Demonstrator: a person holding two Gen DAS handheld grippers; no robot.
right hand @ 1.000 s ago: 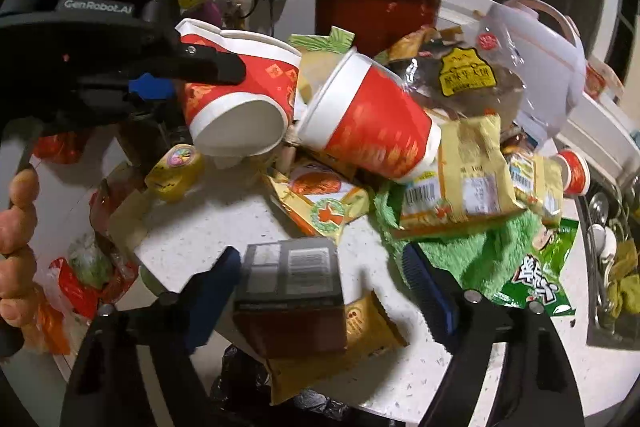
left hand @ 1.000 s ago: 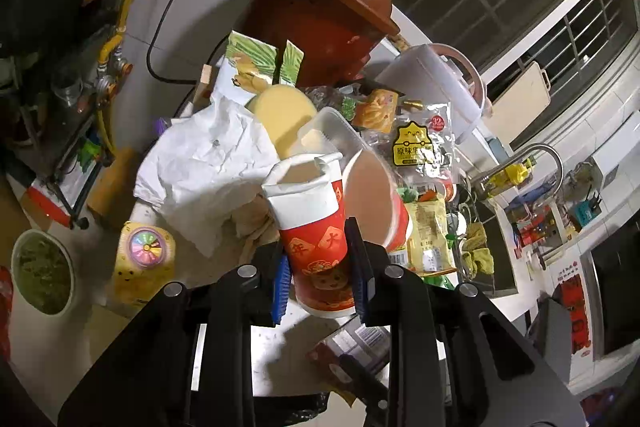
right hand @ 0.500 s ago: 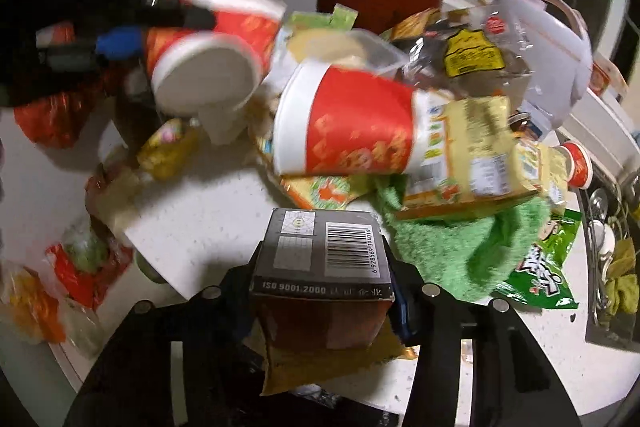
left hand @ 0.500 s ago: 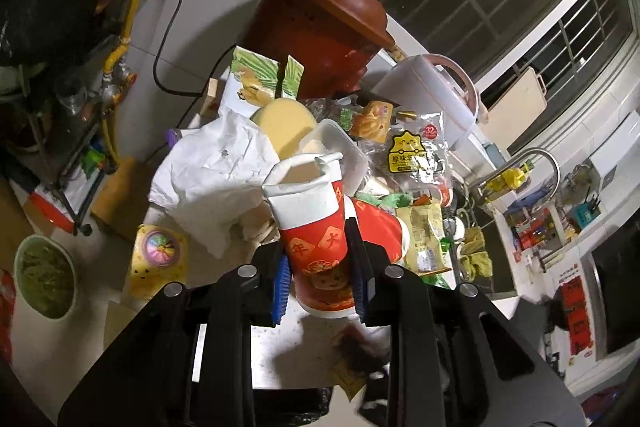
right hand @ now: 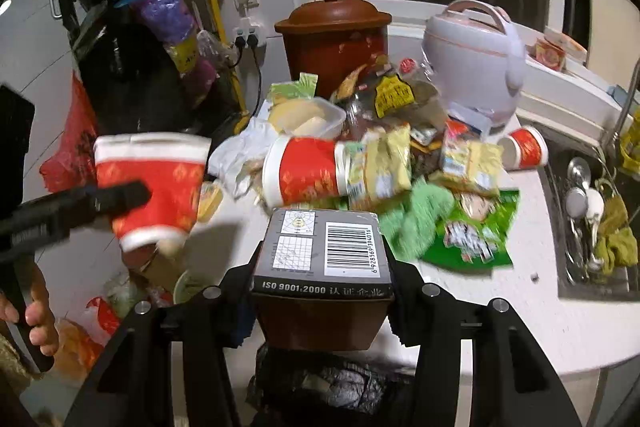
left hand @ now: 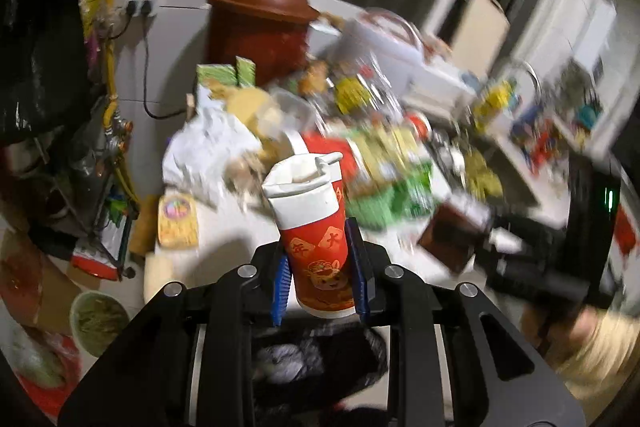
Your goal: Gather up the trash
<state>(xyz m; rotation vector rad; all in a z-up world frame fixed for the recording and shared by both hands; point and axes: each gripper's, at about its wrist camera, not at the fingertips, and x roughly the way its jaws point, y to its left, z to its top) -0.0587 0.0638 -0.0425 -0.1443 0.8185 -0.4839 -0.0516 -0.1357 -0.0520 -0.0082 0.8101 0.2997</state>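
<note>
My left gripper (left hand: 320, 267) is shut on a red and white paper cup (left hand: 316, 231) with a crumpled rim, held above a black trash bag (left hand: 316, 363). The cup and left gripper also show at the left of the right wrist view (right hand: 152, 187). My right gripper (right hand: 322, 291) is shut on a dark cardboard box (right hand: 324, 251) with a barcode, held over the black trash bag (right hand: 332, 387). The box shows blurred in the left wrist view (left hand: 452, 235). A pile of wrappers and another red cup (right hand: 308, 171) lies on the white counter (right hand: 520, 307).
A brown clay pot (right hand: 332, 35) and a white rice cooker (right hand: 476, 55) stand behind the pile. A green cloth (right hand: 420, 219) and green snack bag (right hand: 476, 231) lie on the counter. A sink (right hand: 592, 219) with dishes is at the right. Bags and a bowl sit on the floor at left.
My right gripper closed on the box and lifted it off the counter, back over the trash bag. My left gripper with the cup pulled back and swung, blurring its view.
</note>
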